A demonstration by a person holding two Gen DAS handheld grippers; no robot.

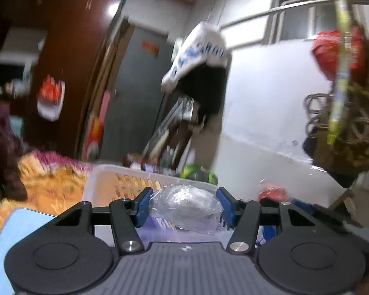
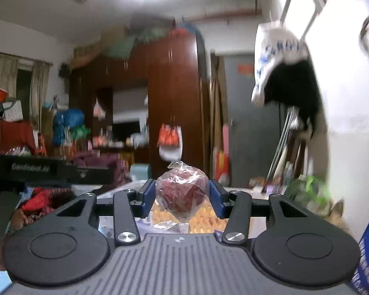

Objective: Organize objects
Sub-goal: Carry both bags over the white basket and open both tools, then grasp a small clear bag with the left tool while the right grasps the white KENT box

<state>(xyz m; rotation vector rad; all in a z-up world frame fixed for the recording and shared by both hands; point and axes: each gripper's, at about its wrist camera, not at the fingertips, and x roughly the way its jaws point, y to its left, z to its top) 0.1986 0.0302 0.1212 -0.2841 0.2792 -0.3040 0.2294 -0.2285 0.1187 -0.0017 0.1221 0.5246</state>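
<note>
- Left gripper (image 1: pixel 185 207): blue pads clamp a clear-wrapped grey object (image 1: pixel 184 209), held above the white basket (image 1: pixel 103 179).
- Right gripper (image 2: pixel 182 198): clamps a wrapped red fruit (image 2: pixel 182 194), likewise above the basket.

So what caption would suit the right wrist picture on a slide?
Right gripper clamps a plastic-wrapped red fruit above a cluttered room.

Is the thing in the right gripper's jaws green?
No, the right gripper is shut on a red round item wrapped in clear plastic, pressed between its two blue pads.
</note>
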